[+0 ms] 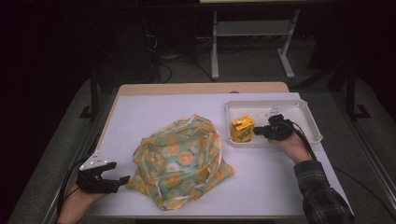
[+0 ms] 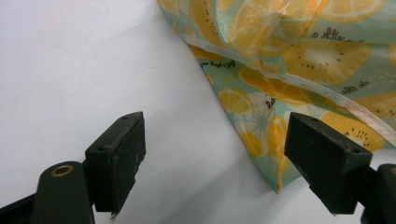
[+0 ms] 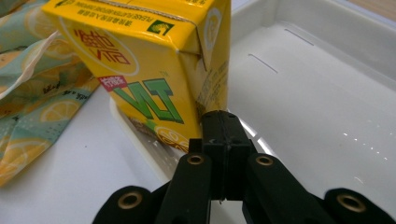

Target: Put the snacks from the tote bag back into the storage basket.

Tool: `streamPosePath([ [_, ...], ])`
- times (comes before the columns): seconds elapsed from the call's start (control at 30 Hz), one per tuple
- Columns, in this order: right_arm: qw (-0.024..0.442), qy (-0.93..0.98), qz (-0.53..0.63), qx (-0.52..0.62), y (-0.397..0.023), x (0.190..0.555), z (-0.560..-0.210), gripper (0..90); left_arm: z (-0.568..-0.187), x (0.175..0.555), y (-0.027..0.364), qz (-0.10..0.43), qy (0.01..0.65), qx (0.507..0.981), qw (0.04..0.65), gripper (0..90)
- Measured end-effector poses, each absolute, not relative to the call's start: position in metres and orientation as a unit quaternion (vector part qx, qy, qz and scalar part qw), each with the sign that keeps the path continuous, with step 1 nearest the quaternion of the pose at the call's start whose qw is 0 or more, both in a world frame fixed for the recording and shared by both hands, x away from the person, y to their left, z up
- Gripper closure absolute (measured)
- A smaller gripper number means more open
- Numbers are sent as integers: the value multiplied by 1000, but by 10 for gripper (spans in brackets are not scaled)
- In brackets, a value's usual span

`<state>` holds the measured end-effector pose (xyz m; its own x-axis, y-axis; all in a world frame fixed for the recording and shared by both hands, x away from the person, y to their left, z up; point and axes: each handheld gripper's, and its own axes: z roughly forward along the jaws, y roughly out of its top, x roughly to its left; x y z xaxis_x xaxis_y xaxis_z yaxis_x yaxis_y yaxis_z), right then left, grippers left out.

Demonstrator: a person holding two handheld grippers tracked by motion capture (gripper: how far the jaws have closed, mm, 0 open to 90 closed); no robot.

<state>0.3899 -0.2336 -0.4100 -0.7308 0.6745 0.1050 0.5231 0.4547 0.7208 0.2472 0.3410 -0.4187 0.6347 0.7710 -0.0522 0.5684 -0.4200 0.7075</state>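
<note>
Yellow drink carton [image 3: 154, 70]: light, rigid, smooth-sided, standing in white tray's [image 1: 308, 116] left end; take by opposite flat faces; right gripper [image 3: 223, 128] jaws pressed together empty against it, left gripper [image 2: 215, 154] jaws apart.

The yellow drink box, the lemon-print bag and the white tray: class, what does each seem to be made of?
Yellow drink box: coated carton, judging by its folded glossy seams. Lemon-print bag: probably thin coated fabric or plastic, crinkled and stitched at the edge. White tray: apparently smooth moulded plastic with a slight sheen.
</note>
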Motion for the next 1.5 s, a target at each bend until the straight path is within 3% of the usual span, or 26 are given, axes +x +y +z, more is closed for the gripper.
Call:
streamPosePath([
  [0.7,75,860,375,339,-234,377,-407,899,-421,251,339,125,402,841,339,179],
  [1.0,86,861,369,339,-233,372,-403,885,-421,252,339,124,401,841,341,180],
  [1.13,92,856,369,351,-235,368,-400,792,-422,251,339,120,404,839,344,187],
  [1.23,106,850,363,367,-237,360,-397,633,-422,251,339,121,401,841,341,187],
  [1.47,113,843,367,377,-240,341,-393,507,-420,251,338,125,400,839,347,188],
  [1.5,112,846,358,380,-239,336,-393,440,-420,251,338,126,399,839,347,188],
])
